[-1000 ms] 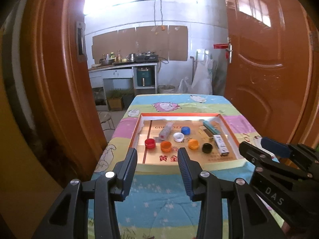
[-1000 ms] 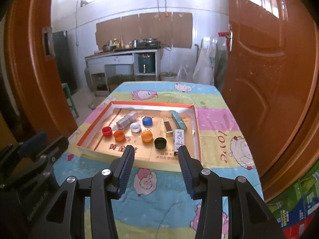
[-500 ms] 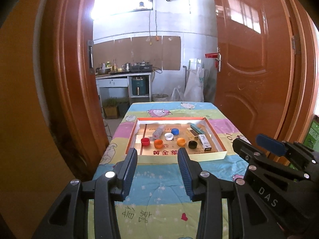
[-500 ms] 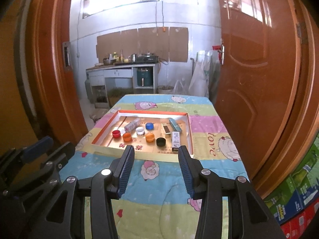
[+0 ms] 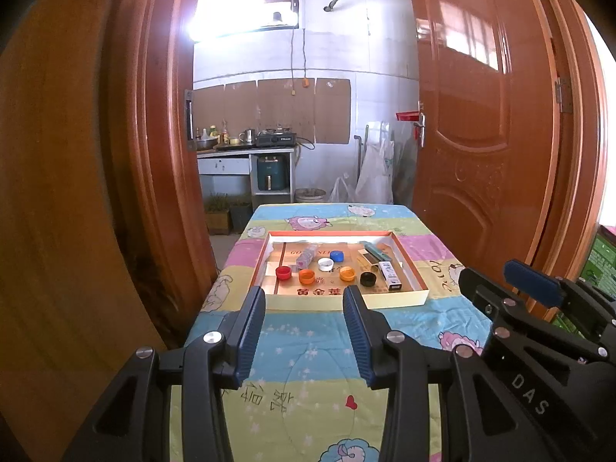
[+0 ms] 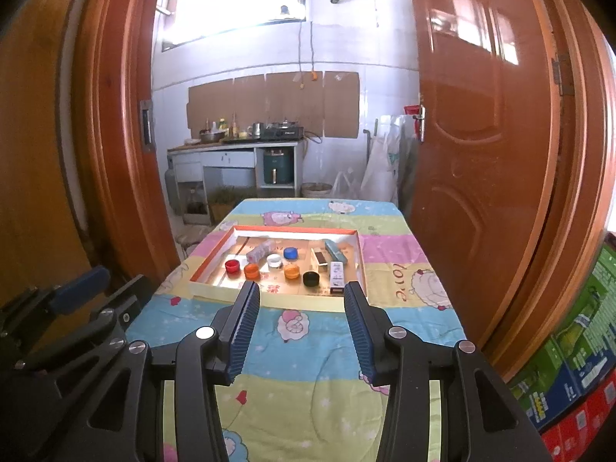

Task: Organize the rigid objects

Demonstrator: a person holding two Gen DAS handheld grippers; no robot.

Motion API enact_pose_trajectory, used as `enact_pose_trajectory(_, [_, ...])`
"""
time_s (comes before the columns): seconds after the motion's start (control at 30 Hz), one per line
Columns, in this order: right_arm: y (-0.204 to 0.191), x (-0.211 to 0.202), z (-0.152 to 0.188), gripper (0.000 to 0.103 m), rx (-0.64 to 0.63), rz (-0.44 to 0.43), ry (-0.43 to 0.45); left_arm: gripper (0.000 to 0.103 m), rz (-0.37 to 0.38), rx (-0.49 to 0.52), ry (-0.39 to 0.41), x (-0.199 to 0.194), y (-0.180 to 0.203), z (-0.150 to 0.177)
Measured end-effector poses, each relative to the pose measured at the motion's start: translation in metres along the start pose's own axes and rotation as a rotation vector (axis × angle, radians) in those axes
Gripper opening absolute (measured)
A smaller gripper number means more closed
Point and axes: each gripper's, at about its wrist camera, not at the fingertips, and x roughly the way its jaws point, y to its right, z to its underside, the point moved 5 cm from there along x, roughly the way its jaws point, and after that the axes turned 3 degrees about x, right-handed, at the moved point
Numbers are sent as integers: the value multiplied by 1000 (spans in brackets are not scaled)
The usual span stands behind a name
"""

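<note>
Nearest, at the bottom of each wrist view, a black two-finger gripper with blue ribbed pads fills the lower frame. The left gripper (image 5: 304, 304) has its jaws spread wide with nothing between them; the right gripper (image 6: 302, 300) is likewise wide open and holds nothing. Both hang above a table covered with a pastel cartoon-sheep cloth (image 6: 308, 346).

Farther up, at the middle of each frame, a shallow orange-rimmed tray (image 5: 417, 273) lies flat on the cloth, well apart from both grippers. Inside it are six bottle caps: a red cap (image 5: 283, 272), an orange cap (image 5: 307, 276), a white cap (image 5: 325, 264), a blue cap (image 5: 336, 256), a second, yellower orange cap (image 5: 347, 273) and a black cap (image 5: 368, 278). A small clear bottle (image 5: 308, 256) lies on its side just behind the red and orange caps. On the tray's right side lie three slim boxes: a white one (image 5: 389, 275) nearest, a teal one (image 5: 379, 253) behind it, and a brown one (image 6: 320, 261) just to their left.

Beyond the table, toward the top of the frame, an open wooden door (image 5: 481, 134) stands at the right, and a kitchen counter (image 6: 231, 150) with cookware sits against the far wall.
</note>
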Motion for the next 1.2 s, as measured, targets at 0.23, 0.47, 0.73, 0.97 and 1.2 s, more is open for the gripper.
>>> enact_pose_trajectory(0.23, [-3, -5, 2, 47, 1, -3, 7, 42, 1, -6, 6, -5, -2, 1])
enact_pose_trajectory(0.47, [-3, -6, 2, 47, 0, -3, 10, 42, 2, -6, 8, -6, -2, 2])
enact_pose_trajectory(0.73, [-4, -8, 3, 47, -1, -3, 12, 42, 1, -8, 10, -7, -3, 3])
enact_pose_trajectory(0.97, [-7, -11, 2, 47, 3, -7, 17, 42, -3, -4, 15, -9, -4, 3])
enact_pose_trajectory(1.2, [-8, -13, 0, 47, 2, -6, 22, 42, -4, 3, 18, -11, -4, 4])
